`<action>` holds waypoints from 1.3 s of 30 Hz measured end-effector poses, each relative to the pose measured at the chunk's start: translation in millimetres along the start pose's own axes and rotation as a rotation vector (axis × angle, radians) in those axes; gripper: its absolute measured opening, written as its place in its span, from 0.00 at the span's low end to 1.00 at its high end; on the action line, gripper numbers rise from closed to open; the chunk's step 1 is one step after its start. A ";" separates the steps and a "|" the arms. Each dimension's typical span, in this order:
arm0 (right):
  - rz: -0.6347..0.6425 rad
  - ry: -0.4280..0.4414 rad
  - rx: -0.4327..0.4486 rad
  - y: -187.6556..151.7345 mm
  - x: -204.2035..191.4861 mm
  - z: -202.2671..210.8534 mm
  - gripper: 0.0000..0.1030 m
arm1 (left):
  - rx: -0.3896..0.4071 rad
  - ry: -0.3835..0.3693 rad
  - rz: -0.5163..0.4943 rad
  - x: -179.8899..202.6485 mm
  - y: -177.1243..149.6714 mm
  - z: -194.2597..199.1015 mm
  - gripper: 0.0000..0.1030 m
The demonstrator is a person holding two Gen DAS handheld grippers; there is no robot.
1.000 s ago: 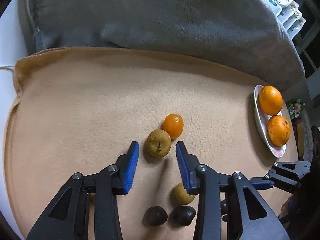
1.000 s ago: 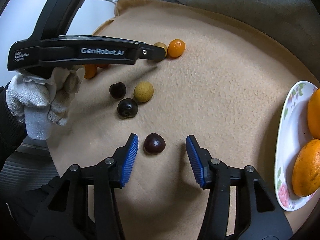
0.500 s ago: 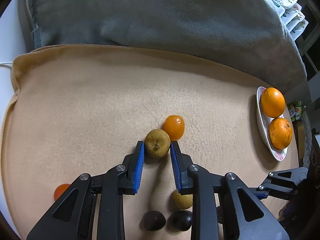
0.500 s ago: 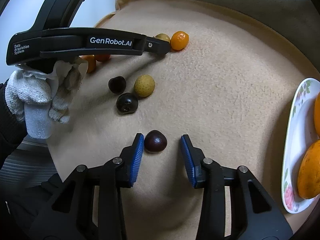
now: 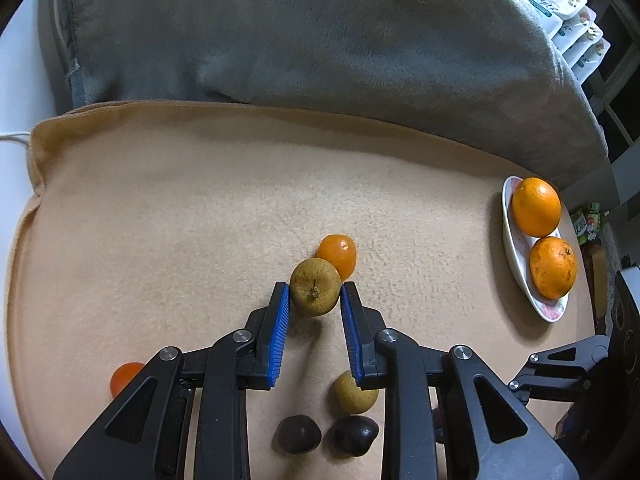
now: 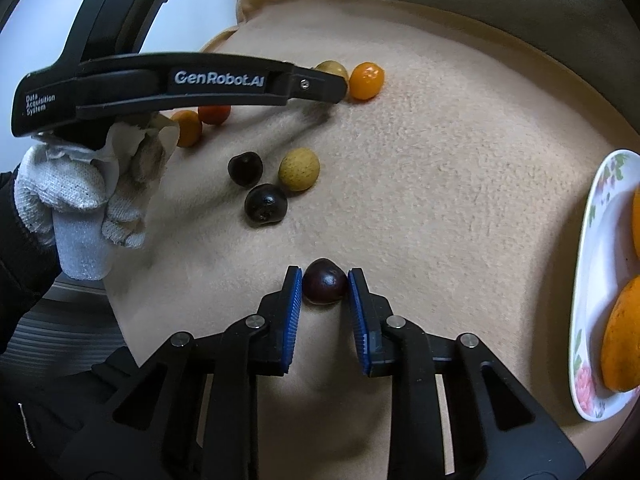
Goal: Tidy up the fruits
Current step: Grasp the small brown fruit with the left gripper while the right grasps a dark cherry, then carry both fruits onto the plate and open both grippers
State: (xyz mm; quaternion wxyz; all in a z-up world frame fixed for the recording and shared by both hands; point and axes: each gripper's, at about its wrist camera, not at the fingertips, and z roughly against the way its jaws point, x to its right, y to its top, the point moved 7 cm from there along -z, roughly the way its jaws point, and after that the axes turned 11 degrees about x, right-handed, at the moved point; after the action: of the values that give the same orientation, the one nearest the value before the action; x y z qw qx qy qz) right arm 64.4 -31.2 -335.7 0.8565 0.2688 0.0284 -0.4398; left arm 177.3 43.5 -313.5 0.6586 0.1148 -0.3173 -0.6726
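- Beige blanket [image 5: 168, 216]: plate [image 5: 516, 264] of oranges at three o'clock.
- Left gripper [image 5: 314, 302]: jaws, open a second ago, now clamp brown-green fruit [image 5: 315, 292], twelve o'clock.
- Right gripper [image 6: 324, 286]: jaws likewise now pinch dark fruit [image 6: 324, 285]; both ready for lifting.

Two oranges [image 5: 536, 207] lie on the plate [image 5: 516, 264] at the blanket's [image 5: 160, 220] right edge — small fruits [image 6: 299, 169] cluster left.

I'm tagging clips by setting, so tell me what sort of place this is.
Probably a room in a home, not a lab. A tan fleece blanket serves as the work surface, a grey plush cover is heaped behind it, and a floral plate holds oranges. Printed packets are stacked on shelving nearby.
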 end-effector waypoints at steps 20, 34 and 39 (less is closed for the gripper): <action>-0.098 -0.074 0.136 6.8 49.0 77.4 0.24 | 0.044 -0.095 -0.072 58.6 16.6 30.4 0.24; -0.198 -0.161 0.198 -15.4 96.5 124.6 0.24 | 0.008 -0.173 -0.119 124.6 17.4 17.2 0.24; -0.241 -0.209 0.234 -19.1 126.3 148.0 0.24 | -0.002 -0.200 -0.148 150.6 15.9 11.2 0.24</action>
State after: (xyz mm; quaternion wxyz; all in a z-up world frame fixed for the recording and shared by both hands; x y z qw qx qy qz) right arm 99.2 -205.2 -253.6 0.7587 0.3141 -0.0800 -0.5650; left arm 167.8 -96.7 -256.0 0.5724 0.0693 -0.3714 -0.7277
